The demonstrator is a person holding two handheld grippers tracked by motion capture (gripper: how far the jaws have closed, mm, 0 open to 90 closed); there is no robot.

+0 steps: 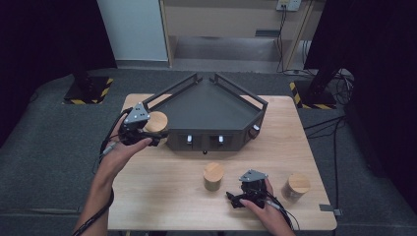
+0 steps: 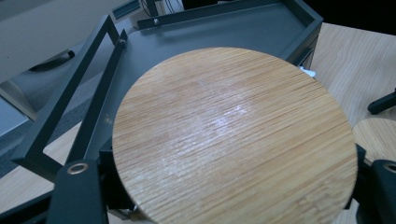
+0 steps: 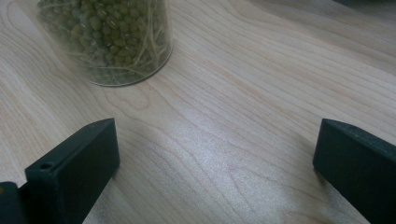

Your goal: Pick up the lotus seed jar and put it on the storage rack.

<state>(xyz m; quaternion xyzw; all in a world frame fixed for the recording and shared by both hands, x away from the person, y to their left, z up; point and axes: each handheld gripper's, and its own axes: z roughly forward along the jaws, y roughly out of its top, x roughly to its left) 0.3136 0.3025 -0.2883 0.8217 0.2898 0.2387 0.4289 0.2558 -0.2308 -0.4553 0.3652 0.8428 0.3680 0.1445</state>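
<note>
Holding a round glass jar with a flat bamboo lid (image 2: pixel 233 140), the left gripper (image 1: pixel 139 129) sits at the counter's left side, just beside the left corner of the dark grey angular metal tray with open-frame rails (image 1: pixel 206 110). Jaws clamped on the jar's sides, one on each flank of the lid in the left gripper view. Lid is pale striped bamboo, circular, faint sheen across the grain. Jar upright, long axis vertical, lid facing up; cannot tell whether its base touches the light wood counter (image 1: pixel 162 191).

Left forearm comes in from bottom left, angled up and right, hand wrapped around the gripper body, grey three-cornered plate on top.

Right gripper (image 1: pixel 248 192) low at the front of the counter, hand behind it, jaws wide apart with bare wood between them. Right gripper view looks at the base of a clear glass jar filled with green beans (image 3: pixel 109 39), standing on the counter ahead and to the left of the jaws, apart from them.

High view: second bamboo-lidded jar (image 1: pixel 213 176) upright near centre, left of the right gripper; third bamboo-lidded jar (image 1: pixel 296 187) upright to its right. Both clear of the tray.
</note>
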